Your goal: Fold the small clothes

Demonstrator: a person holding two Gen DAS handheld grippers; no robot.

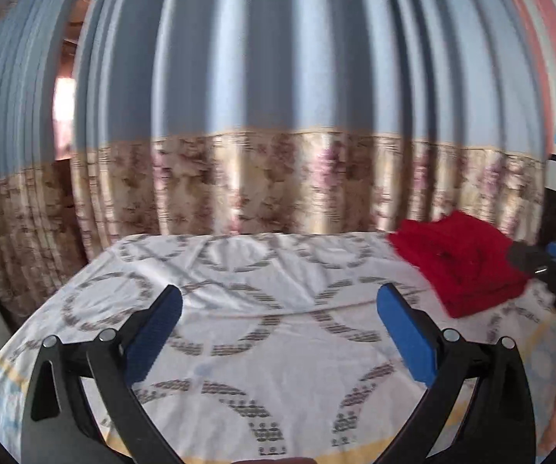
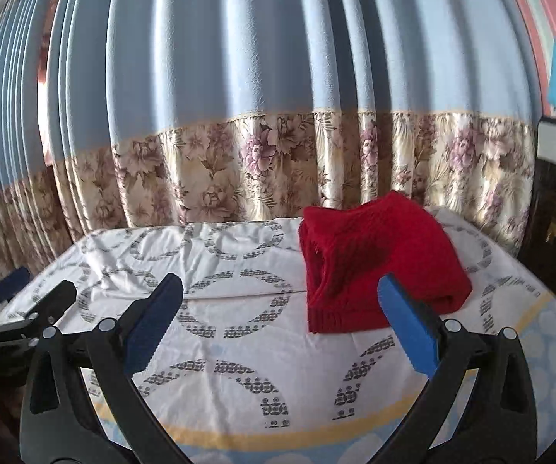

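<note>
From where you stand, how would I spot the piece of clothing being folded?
Find the tall blue curtain with a flowered border; a table under a white cloth with ring patterns stands before it. On the cloth's far right part lies a red knitted garment, folded into a block. It is the only red thing on the cloth.

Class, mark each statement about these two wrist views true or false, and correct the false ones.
1. The red knitted garment lies folded on the patterned sheet. True.
2. The right gripper is clamped on the garment. False: its jaws stand wide open, holding nothing.
3. The left gripper is open and empty. True.
4. The garment lies at the near left corner of the sheet. False: it lies toward the far right, close to the curtain.
5. The curtain has a floral band along its lower part. True.
</note>
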